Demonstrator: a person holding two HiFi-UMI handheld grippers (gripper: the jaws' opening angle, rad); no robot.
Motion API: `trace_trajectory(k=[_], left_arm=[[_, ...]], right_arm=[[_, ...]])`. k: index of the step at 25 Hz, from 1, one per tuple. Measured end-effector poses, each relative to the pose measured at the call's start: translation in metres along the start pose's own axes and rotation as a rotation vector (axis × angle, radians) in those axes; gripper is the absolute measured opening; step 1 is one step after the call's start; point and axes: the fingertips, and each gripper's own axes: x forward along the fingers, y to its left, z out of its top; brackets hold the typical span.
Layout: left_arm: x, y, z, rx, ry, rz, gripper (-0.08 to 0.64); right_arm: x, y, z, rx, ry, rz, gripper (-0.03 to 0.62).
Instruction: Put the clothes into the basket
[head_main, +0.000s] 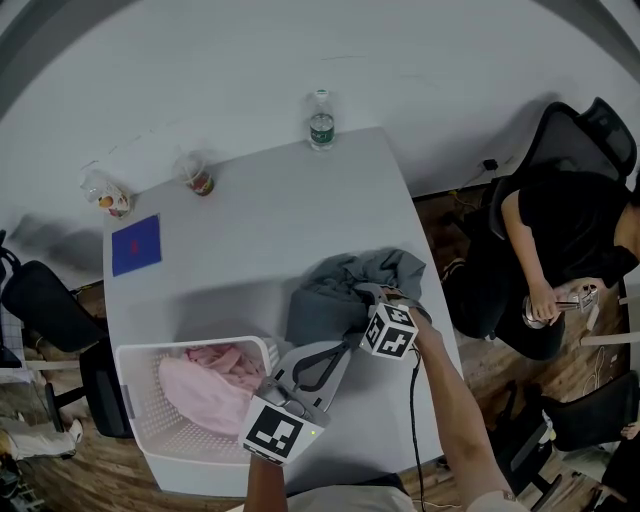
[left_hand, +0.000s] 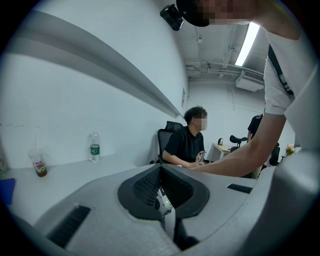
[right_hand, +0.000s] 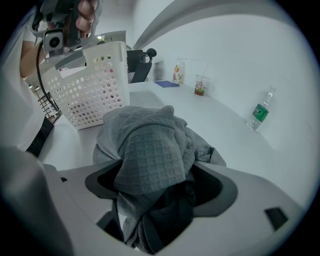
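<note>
A crumpled grey garment (head_main: 340, 285) lies on the white table (head_main: 250, 230), right of centre. My right gripper (head_main: 358, 300) is on its right side; in the right gripper view the grey garment (right_hand: 150, 145) is bunched up between the jaws of the right gripper (right_hand: 157, 192), which are shut on it. The white perforated basket (head_main: 130, 390) stands at the table's front left corner with pink clothes (head_main: 210, 385) inside, and the same basket (right_hand: 92, 85) shows beyond the garment. My left gripper (head_main: 345, 347) hovers between basket and garment, tips together, empty (left_hand: 161, 170).
A water bottle (head_main: 320, 120) stands at the table's far edge, a drink cup (head_main: 198, 178) and a snack bag (head_main: 108, 198) at the far left, a blue card (head_main: 136, 243) near them. A seated person (head_main: 560, 250) is to the right of the table, and black chairs stand on both sides.
</note>
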Motion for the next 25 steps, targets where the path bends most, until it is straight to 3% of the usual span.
trace_trajectory(k=[3, 7, 10, 17, 25], left_arm=[[0.000, -0.001, -0.001, 0.033, -0.009, -0.010, 0.006], [0.000, 0.000, -0.002, 0.040, -0.014, -0.011, 0.006], [-0.001, 0.000, 0.000, 0.006, -0.002, -0.002, 0.006], [-0.002, 0.000, 0.001, 0.032, -0.013, -0.010, 0.006], [-0.005, -0.001, 0.004, -0.004, -0.006, 0.002, 0.006]], right_arm=[[-0.001, 0.005, 0.002, 0.011, 0.002, 0.010, 0.324], [-0.004, 0.007, 0.005, 0.036, -0.017, 0.019, 0.239], [-0.005, 0.009, 0.007, 0.059, -0.025, 0.027, 0.227], [-0.008, 0.009, 0.010, 0.076, -0.041, 0.012, 0.216], [-0.020, 0.010, 0.013, 0.132, -0.109, -0.024, 0.150]])
